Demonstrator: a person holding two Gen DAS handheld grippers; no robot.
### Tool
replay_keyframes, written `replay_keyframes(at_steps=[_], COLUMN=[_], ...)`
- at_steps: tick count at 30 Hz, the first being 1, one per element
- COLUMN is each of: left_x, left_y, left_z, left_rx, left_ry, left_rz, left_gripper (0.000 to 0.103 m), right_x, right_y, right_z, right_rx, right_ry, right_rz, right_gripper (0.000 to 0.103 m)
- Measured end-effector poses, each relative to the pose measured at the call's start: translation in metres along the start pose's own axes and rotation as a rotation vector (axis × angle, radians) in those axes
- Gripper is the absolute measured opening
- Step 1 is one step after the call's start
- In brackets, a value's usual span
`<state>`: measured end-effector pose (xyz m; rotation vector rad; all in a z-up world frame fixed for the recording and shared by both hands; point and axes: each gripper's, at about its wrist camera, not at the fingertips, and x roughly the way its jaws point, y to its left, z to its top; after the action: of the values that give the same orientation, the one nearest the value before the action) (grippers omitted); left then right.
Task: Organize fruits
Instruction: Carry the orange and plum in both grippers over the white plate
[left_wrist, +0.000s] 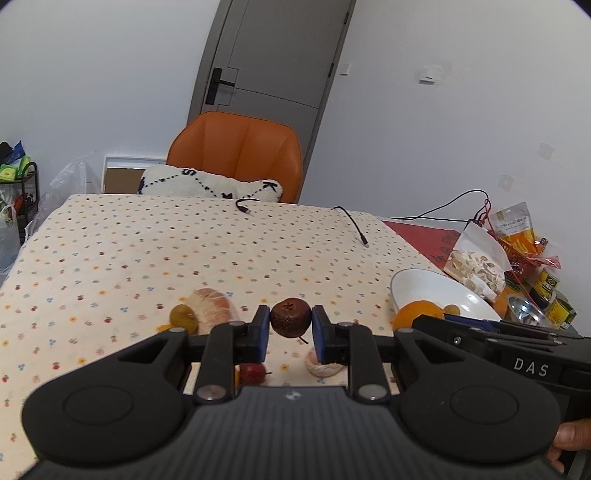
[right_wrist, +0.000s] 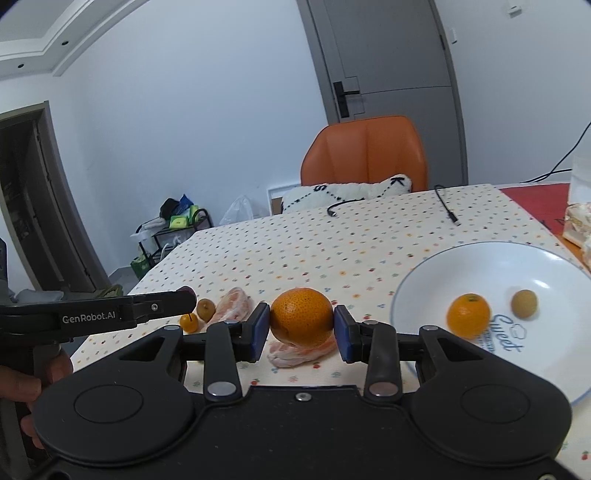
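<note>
A white plate (right_wrist: 480, 258) with blue lettering sits on a cream tablecloth (right_wrist: 295, 240) dotted with small coloured flowers.

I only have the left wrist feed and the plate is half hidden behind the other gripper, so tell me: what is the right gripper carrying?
Observer: The right gripper is shut on an orange, pinched between its blue pads.
Operator: What is already in the plate?
Observer: The white plate holds a smaller orange and a small brownish-green fruit, lying apart.
Operator: Anything under the held orange?
Observer: Yes, a peeled pinkish citrus segment lies on the tablecloth just below it.
</note>
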<state>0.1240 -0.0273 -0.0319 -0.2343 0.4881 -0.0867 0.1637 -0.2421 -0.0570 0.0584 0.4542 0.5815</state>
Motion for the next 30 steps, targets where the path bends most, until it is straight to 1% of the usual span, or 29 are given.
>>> replay_keyframes(at_steps=[12, 30], left_x=[0.019, 0.041], left_y=[-0.038, -0.082], left_z=[0.001, 0.001], left_rx=[0.041, 0.09], left_ry=[0.01, 0.031], left_rz=[-0.074, -0.151], left_gripper=[0.022, 0.022], right_x=[-0.027, -0.06], right_y=[-0.029, -0.072], right_z=[-0.001, -0.007], right_rx=[0.029, 0.079], right_ry=[-0.03, -0.049], right_rz=[-0.073, -0.171], right_gripper=[0.036, 0.036])
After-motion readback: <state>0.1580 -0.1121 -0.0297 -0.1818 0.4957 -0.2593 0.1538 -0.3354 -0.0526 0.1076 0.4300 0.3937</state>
